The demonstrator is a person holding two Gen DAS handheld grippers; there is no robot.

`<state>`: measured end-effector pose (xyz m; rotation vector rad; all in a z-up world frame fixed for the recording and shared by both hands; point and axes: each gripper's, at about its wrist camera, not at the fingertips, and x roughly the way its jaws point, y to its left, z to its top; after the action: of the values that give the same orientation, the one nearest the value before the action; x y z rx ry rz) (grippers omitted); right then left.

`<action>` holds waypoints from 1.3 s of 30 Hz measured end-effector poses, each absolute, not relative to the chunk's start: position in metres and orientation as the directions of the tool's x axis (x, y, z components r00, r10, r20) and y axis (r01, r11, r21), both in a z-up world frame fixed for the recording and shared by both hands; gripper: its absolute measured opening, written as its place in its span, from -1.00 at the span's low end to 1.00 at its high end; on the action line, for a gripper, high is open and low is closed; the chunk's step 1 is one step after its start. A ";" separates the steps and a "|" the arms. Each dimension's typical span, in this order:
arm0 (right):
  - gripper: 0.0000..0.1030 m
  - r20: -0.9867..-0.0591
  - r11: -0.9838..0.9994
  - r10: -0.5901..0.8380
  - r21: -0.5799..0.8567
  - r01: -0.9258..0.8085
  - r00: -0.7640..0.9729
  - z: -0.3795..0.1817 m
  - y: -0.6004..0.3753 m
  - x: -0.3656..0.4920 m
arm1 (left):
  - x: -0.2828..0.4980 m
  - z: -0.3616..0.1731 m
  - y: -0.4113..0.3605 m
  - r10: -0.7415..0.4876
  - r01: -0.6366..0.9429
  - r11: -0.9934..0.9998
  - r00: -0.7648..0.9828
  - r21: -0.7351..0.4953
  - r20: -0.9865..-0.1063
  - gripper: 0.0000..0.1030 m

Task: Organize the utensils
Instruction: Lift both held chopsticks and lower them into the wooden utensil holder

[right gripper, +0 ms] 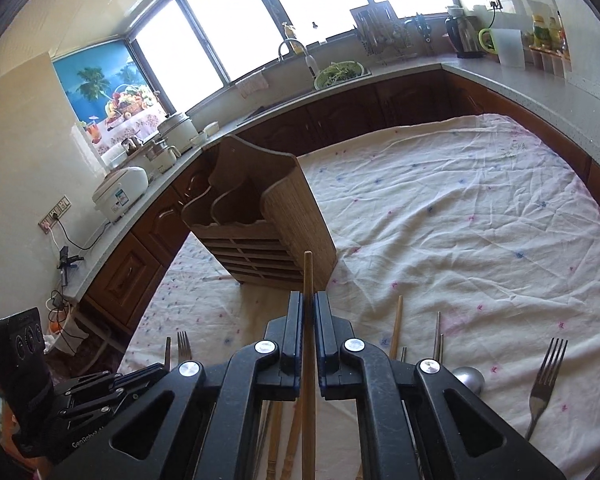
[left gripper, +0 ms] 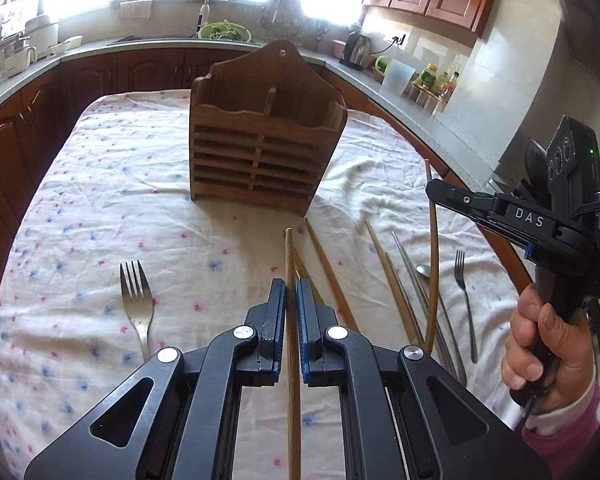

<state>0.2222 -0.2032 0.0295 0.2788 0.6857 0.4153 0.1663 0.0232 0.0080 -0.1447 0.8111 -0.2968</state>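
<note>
1. Left gripper (left gripper: 291, 292): clenched on a wooden chopstick (left gripper: 289, 256), which runs between the pads and projects forward toward the wooden utensil holder (left gripper: 260, 148). The stick is held part-way along its length, so a long tail trails behind the jaws. Risk: the thin round stick pivots in the pads and misses a compartment.

2. Right gripper (right gripper: 309, 308): likewise clamped on a second wooden chopstick (right gripper: 308, 276), its tip pointing at the holder's near corner (right gripper: 260, 236). In the left wrist view this stick hangs steeply from the jaws (left gripper: 433, 240). Risk: a hanging tail may sweep the utensils below.

3. Holder: upright on the flowered tablecloth (left gripper: 100, 184), both compartments apparently empty. Risk: a tip striking the scalloped front rim or centre divider could tip or shove the holder on the loose, wrinkled cloth.

4. Both grippers converge on one holder. Risk: collision between them or crossed sticks at the opening, if inserted together.

5. Remaining items lie on the cloth: loose chopsticks (left gripper: 328, 268), a spoon (left gripper: 424, 270), and two forks (left gripper: 138, 304), (left gripper: 464, 292). Risk: mixing types in one compartment.
</note>
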 end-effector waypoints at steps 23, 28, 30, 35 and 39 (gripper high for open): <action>-0.90 -0.393 0.877 0.461 0.338 -0.342 0.795 0.096 -0.210 0.181 | 0.137 0.074 0.048 -0.312 0.207 0.946 0.785 -0.248 -0.536 -0.90; -0.90 -0.389 0.876 0.463 0.336 -0.345 0.797 0.098 -0.209 0.184 | 0.139 0.077 0.050 -0.308 0.203 0.947 0.793 -0.249 -0.525 -0.90; -0.90 -0.386 0.875 0.464 0.339 -0.345 0.797 0.098 -0.209 0.185 | 0.139 0.079 0.052 -0.307 0.201 0.947 0.799 -0.252 -0.517 -0.90; -0.90 -0.369 0.873 0.466 0.340 -0.350 0.804 0.103 -0.209 0.190 | 0.145 0.091 0.058 -0.296 0.190 0.948 0.823 -0.256 -0.485 -0.90; -0.90 -0.343 0.870 0.470 0.334 -0.362 0.813 0.116 -0.207 0.198 | 0.153 0.109 0.064 -0.280 0.181 0.950 0.853 -0.254 -0.441 -0.90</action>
<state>0.1978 -0.2073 0.1161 0.2602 0.4317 0.4489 0.1534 0.0643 0.1088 -0.2067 0.4935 -0.2442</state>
